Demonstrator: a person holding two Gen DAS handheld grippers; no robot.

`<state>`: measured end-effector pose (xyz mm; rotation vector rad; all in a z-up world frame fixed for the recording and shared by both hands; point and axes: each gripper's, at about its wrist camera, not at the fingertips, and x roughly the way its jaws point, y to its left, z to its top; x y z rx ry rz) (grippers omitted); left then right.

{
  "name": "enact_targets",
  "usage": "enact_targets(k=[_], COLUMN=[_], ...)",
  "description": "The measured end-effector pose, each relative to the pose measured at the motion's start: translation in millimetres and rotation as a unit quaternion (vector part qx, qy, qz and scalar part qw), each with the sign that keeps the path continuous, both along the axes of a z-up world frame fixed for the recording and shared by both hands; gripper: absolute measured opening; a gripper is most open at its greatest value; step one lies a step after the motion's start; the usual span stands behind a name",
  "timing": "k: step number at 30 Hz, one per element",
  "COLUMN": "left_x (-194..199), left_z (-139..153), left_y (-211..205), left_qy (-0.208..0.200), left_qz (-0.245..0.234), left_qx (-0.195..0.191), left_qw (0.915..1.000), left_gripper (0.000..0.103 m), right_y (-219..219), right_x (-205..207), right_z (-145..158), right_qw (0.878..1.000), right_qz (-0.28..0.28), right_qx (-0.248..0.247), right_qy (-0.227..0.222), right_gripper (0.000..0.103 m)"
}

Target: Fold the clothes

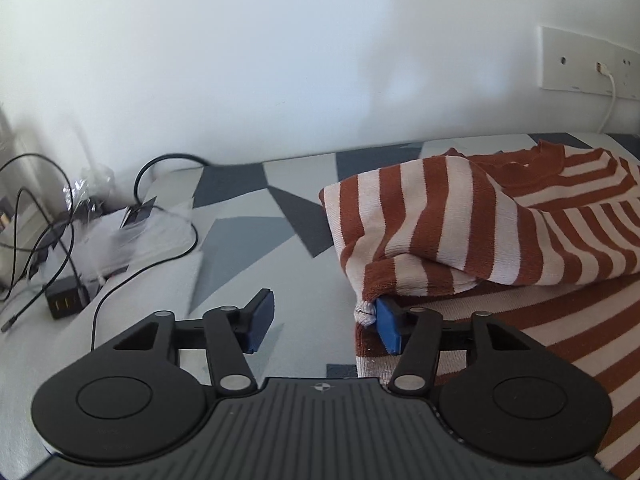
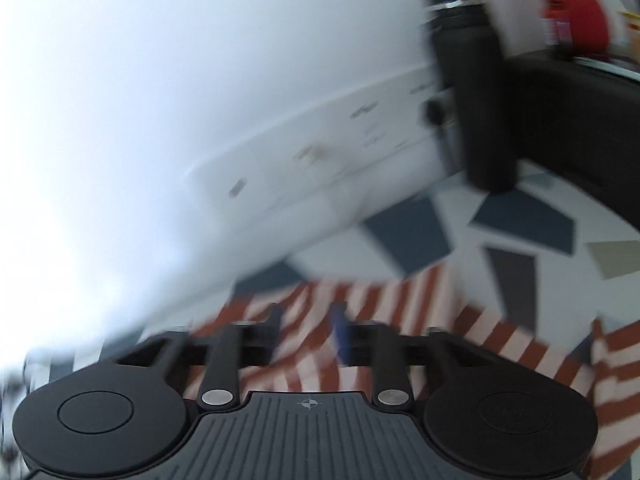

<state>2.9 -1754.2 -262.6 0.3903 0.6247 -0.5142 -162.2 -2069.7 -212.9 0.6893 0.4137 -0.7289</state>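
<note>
Blurred tongs (image 2: 306, 330) gape above striped garment (image 2: 400, 300) near black flask (image 2: 472, 88).

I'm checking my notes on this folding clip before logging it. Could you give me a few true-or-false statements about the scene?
1. The sweater has rust and cream stripes. True.
2. The left gripper is clamped shut on a sleeve. False: its jaws stand wide apart, only one pad touching the cuff.
3. A white cable is plugged into the wall socket panel. True.
4. The right wrist view is crisp. False: it is motion-blurred.
</note>
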Motion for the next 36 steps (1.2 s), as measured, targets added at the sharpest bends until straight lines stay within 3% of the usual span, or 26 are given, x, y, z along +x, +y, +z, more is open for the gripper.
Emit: enact_targets(k=[6,10,13,15,16,17,18,20,24,29,31,34,36], left_x=[-11.9,-18.3,-22.1,-22.5,-20.9,-18.9,-16.0,-12.4,-6.1,-2.1,0.6,4.9,7.7], left_z=[-2.4,-7.2,-7.3,-4.5,-1.7,1.4,4.2,5.4,1.5,-10.1,-5.9,1.9,7.1], left_y=[-2.4,-8.0,-12.6,-13.0,-10.9,-8.2,-5.5,-0.3,7.5,7.9,9.6,12.4,14.2], left_qy=[-0.015,-0.015,-0.027,-0.037,-0.04,-0.043,-0.04,-0.033,-0.012,0.016,0.015,0.011,0.009], left_qz=[-0.023,-0.037,-0.044,-0.044,-0.042,-0.038,-0.034,-0.024,-0.008,0.005,0.014,0.029,0.039], left_qx=[0.015,0.019,0.02,0.011,0.0,-0.013,-0.024,-0.034,-0.042,-0.029,-0.042,-0.063,-0.078], left_qw=[0.9995,0.999,0.9984,0.9983,0.9983,0.9983,0.9983,0.9986,0.999,0.9994,0.9989,0.9975,0.9962], left_gripper=[0.06,0.063,0.063,0.063,0.056,0.041,0.037,0.028,0.029,0.039,0.04,0.039,0.039], right_y=[12.0,27.4,28.0,20.9,17.1,14.3,13.6,15.4,10.5,0.6,-2.3,-7.9,-11.8], right_x=[-18.0,-28.2,-25.0,-23.0,-21.7,-20.3,-18.8,-20.4,-30.2,-16.1,-10.3,0.5,10.6], right_z=[-0.9,-26.5,-44.9,-51.2,-51.0,-47.7,-42.4,-31.9,-26.8,-47.3,-49.5,-48.0,-43.6], right_qw=[0.998,0.991,0.99,0.99,0.989,0.989,0.99,0.992,0.993,0.983,0.982,0.978,0.976], right_qz=[0.059,0.09,0.071,0.052,0.046,0.044,0.045,0.046,0.044,0.074,0.075,0.076,0.078], right_qx=[0.028,0.083,0.103,0.12,0.129,0.132,0.125,0.104,0.109,0.157,0.156,0.18,0.192], right_qy=[0.025,0.045,0.065,0.053,0.047,0.046,0.052,0.053,0.033,0.065,0.072,0.067,0.065], right_gripper=[0.038,0.047,0.047,0.044,0.032,0.008,0.005,0.005,0.006,0.029,0.029,0.014,0.009])
